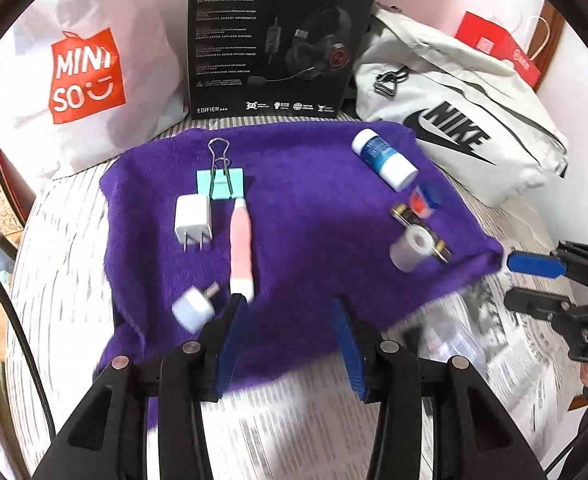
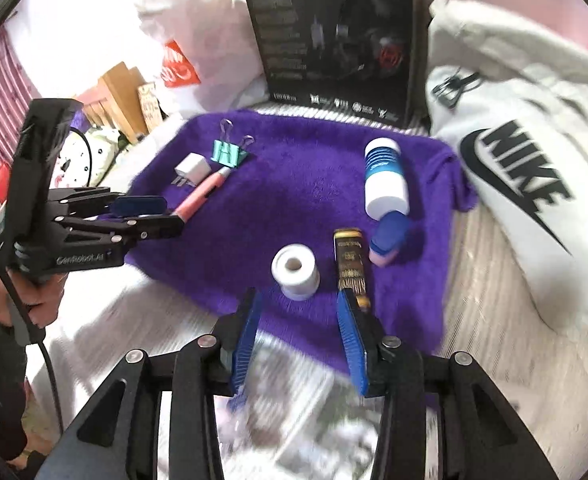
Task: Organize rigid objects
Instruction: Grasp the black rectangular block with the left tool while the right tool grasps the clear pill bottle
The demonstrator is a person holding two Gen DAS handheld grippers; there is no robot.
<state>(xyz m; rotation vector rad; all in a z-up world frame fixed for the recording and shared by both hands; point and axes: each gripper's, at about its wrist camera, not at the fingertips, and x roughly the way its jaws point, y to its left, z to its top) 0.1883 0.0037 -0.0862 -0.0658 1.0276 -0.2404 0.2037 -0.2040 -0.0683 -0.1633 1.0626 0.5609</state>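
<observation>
A purple towel point(image 1: 306, 216) point(image 2: 302, 184) holds small rigid items. On its left lie a teal binder clip point(image 1: 220, 182) point(image 2: 229, 153), a white charger point(image 1: 193, 218) point(image 2: 193, 169), a pink pen point(image 1: 241, 246) point(image 2: 201, 196) and a second white plug point(image 1: 194, 307). On its right lie a blue-and-white bottle point(image 1: 386, 159) point(image 2: 386, 178), a blue-capped eraser point(image 1: 426, 200) point(image 2: 390, 236), a black-gold bar point(image 2: 350, 266) and a white tape roll point(image 1: 410, 249) point(image 2: 296, 270). My left gripper point(image 1: 289, 344) is open over the towel's near edge, by the pen's end. My right gripper point(image 2: 298, 340) is open just before the tape roll.
A black headset box point(image 1: 277, 36) point(image 2: 334, 36) stands behind the towel. A white Miniso bag point(image 1: 77, 72) is at back left, a white Nike bag point(image 1: 454, 128) point(image 2: 534, 184) at right. Red boxes point(image 1: 498, 48) stand behind. Newspaper point(image 1: 506, 360) lies near the front.
</observation>
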